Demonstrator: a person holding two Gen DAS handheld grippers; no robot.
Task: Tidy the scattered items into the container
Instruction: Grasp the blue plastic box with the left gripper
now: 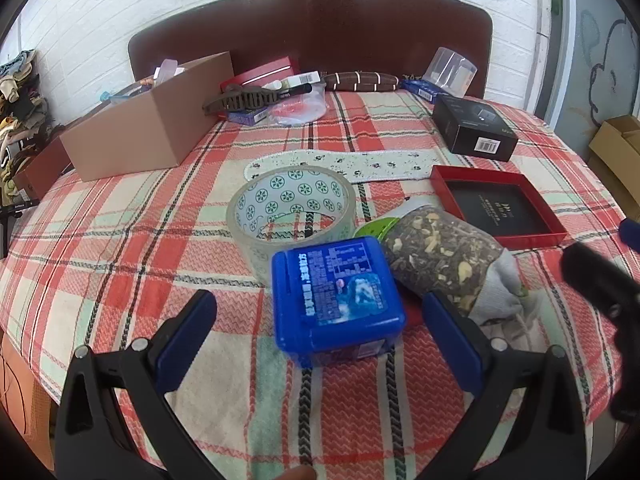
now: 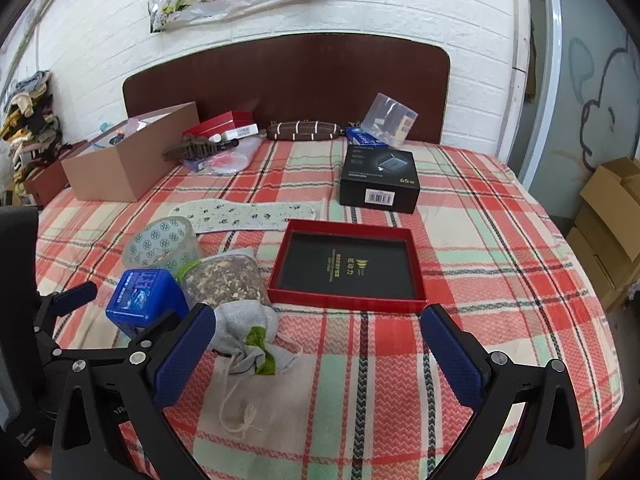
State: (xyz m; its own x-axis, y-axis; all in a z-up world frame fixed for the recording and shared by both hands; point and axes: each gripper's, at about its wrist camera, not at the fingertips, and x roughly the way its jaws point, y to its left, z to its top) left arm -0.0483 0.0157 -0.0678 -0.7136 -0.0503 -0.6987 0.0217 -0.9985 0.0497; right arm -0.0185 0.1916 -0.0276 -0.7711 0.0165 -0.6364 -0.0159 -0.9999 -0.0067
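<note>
A: What lies between the wide-open fingers of the right gripper (image 2: 318, 354)?

B: Only plaid bedcover (image 2: 500, 248). A red tray (image 2: 348, 294) sits just beyond; a drawstring pouch (image 2: 244, 334) touches the left finger.

A: And farther left?

B: Blue box (image 2: 140, 300), tape roll (image 2: 164, 246).

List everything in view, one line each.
blue box: 1, blue, between left gripper's fingers, untouched
tape roll: 1, clear, behind blue box
tea pouch: 1, clear and grey, right of blue box
red tray: 1, red and black, centre
insole: 1, white speckled, behind tape
black box: 1, black, far right
cardboard box: 1, brown, far left
hair claw: 1, brown, beside cardboard box
left gripper: 1, black and blue, open
right gripper: 1, black and blue, open
</note>
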